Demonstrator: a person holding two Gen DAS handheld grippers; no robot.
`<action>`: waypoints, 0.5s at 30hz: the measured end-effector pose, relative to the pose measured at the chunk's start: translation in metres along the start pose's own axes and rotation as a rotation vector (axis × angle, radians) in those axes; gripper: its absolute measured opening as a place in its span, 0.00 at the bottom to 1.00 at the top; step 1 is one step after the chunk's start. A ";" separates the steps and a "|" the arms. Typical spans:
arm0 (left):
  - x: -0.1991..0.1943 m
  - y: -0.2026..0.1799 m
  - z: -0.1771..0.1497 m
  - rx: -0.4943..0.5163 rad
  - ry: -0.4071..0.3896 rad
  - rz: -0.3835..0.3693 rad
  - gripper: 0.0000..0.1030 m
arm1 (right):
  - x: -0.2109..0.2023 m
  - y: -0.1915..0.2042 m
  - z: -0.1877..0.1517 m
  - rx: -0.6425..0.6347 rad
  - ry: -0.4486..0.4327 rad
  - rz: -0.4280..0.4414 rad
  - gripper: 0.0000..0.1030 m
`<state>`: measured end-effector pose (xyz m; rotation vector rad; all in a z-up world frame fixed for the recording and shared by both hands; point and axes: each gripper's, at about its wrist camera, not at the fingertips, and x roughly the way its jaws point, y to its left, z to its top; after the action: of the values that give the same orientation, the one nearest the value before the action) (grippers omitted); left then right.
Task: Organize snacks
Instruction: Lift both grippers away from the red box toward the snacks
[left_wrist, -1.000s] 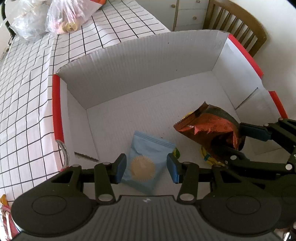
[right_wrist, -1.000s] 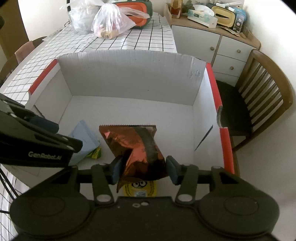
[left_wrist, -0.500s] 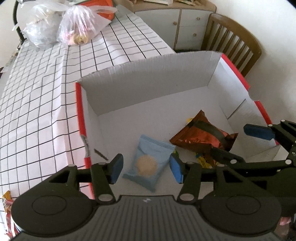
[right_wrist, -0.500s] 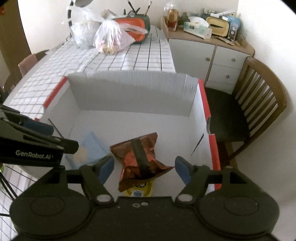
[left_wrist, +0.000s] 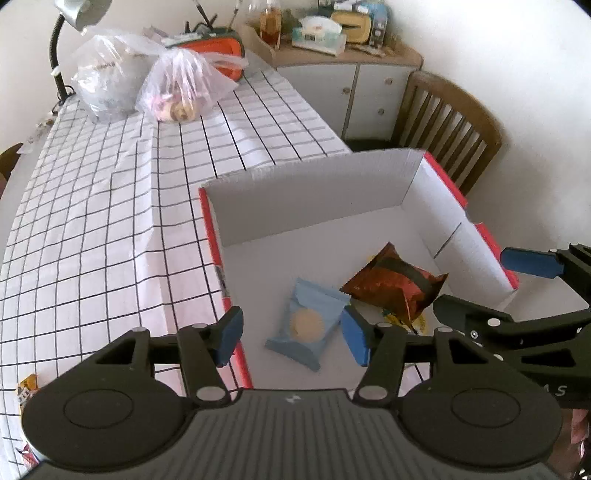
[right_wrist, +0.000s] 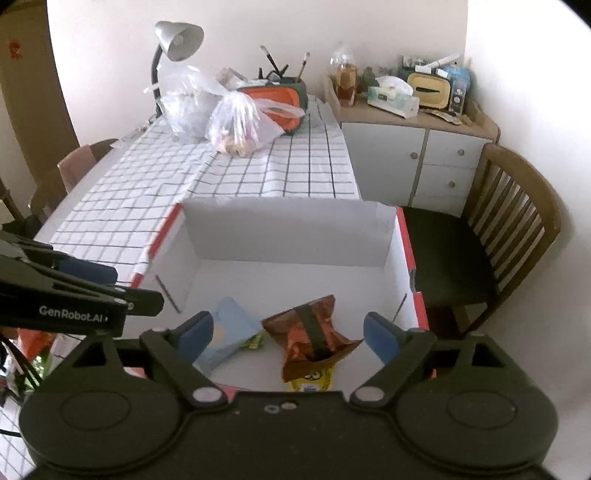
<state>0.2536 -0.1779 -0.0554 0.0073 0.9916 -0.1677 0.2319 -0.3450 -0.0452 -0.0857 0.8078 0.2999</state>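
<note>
A white cardboard box (left_wrist: 332, 192) with red rims stands on the checked table; it also shows in the right wrist view (right_wrist: 288, 236). Inside lie a light blue cookie packet (left_wrist: 308, 325), a red-brown foil snack bag (left_wrist: 391, 284) and a yellow packet (right_wrist: 312, 380) partly under the bag. The blue packet (right_wrist: 229, 332) and the foil bag (right_wrist: 310, 332) show in the right wrist view too. My left gripper (left_wrist: 291, 338) is open and empty, above the box's near left corner. My right gripper (right_wrist: 288, 332) is open and empty, above the foil bag.
Two clear plastic bags (left_wrist: 184, 88) and an orange case (left_wrist: 218, 48) sit at the table's far end by a lamp (right_wrist: 177, 40). A wooden chair (right_wrist: 517, 221) and a cluttered cabinet (right_wrist: 417, 144) stand to the right. A snack wrapper (left_wrist: 26, 387) lies at the left edge.
My right gripper opened and let go of the foil bag, which now lies in the box. Both grippers rose and pulled back from the box.
</note>
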 end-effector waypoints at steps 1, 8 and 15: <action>-0.005 0.002 -0.002 -0.002 -0.008 -0.007 0.56 | -0.003 0.003 0.000 0.004 -0.003 0.005 0.86; -0.032 0.013 -0.015 0.010 -0.057 -0.029 0.57 | -0.026 0.026 -0.002 0.013 -0.037 0.028 0.87; -0.061 0.031 -0.032 0.006 -0.101 -0.053 0.62 | -0.050 0.051 -0.006 0.032 -0.077 0.061 0.94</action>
<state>0.1993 -0.1362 -0.0243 -0.0215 0.8906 -0.2178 0.1802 -0.3087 -0.0113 -0.0192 0.7390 0.3462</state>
